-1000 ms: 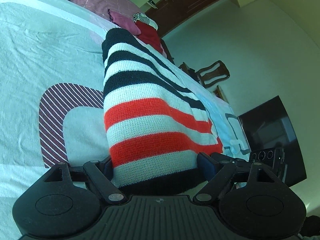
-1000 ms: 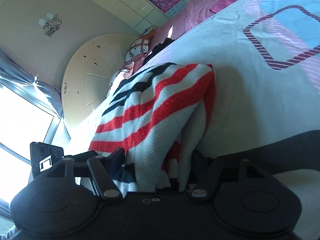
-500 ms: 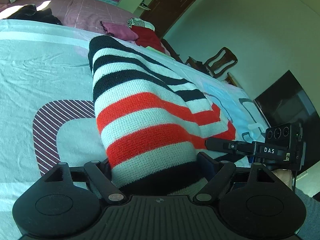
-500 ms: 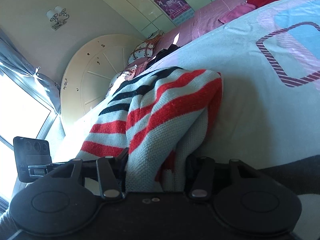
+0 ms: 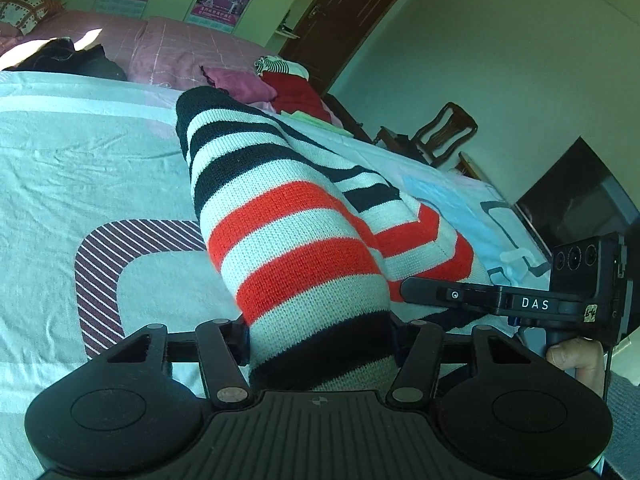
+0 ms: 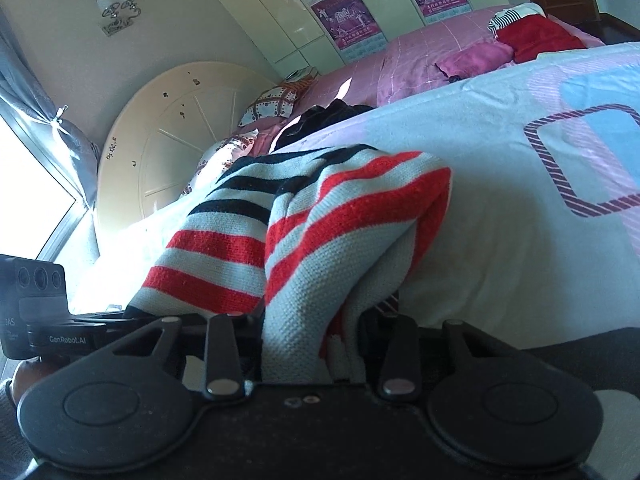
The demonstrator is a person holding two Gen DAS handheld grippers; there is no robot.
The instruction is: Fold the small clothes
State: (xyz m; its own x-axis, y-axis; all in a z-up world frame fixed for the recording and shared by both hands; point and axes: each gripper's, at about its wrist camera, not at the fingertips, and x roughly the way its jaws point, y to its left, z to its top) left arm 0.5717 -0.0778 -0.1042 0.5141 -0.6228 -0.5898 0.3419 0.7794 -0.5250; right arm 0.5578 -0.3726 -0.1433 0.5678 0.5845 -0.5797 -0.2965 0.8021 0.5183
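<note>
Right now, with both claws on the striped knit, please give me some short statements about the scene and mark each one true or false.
1. The left claw is shut on the striped knit. True.
2. The right claw hangs open. False: it is also shut on the knit.
3. The knit has green stripes. False: they are red, white and black.
4. A red garment lies far back on the bed. True.
5. A wooden chair stands by the wall. True.

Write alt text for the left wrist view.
The left gripper is clamped on a red, white and black striped knit garment raised over a pale blue bedsheet. The right gripper grips the garment's right side; pink and red clothes lie beyond.
</note>
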